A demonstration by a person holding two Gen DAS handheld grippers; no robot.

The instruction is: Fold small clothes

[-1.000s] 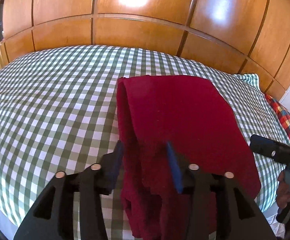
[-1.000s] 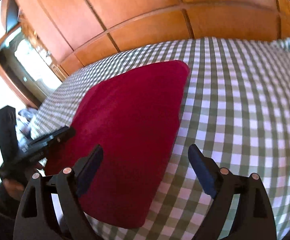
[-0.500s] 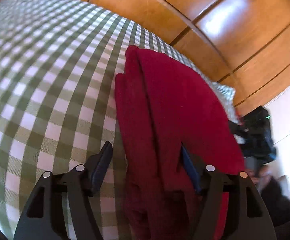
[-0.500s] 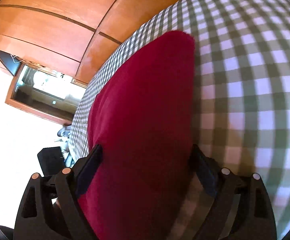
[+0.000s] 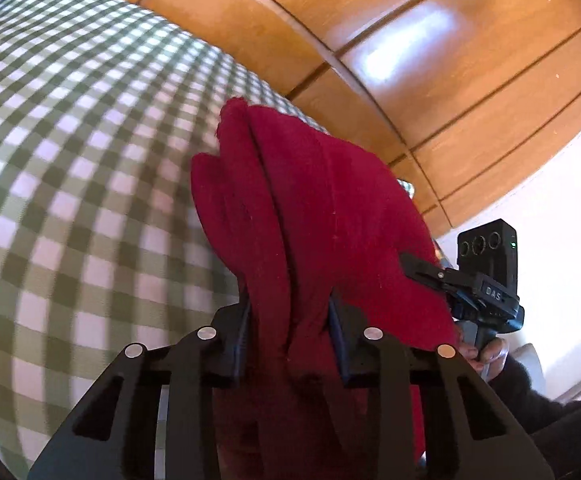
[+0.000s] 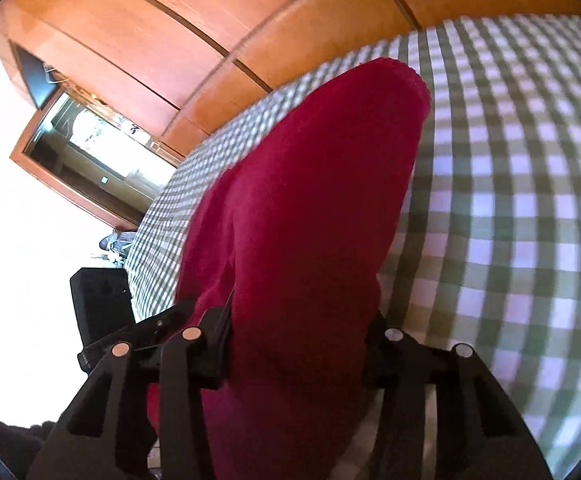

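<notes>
Red folded cloth (image 5: 310, 208) on the checked bed (image 5: 70, 200): my left tool (image 5: 290, 328) and right tool (image 6: 298, 344) have just been closing, each pinching its near edge.

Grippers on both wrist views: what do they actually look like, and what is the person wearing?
Left gripper: matte black angular linkage arms with round silver rivets, and dark blue pads on its fingers. Right gripper is the same black build with silver rivets. Seen from the left wrist, its black body has white lettering and a camera box with a green light. The sleeve is dark.

checked bedspread (image 5: 70, 200), wooden wardrobe panels (image 5: 430, 80)
</notes>
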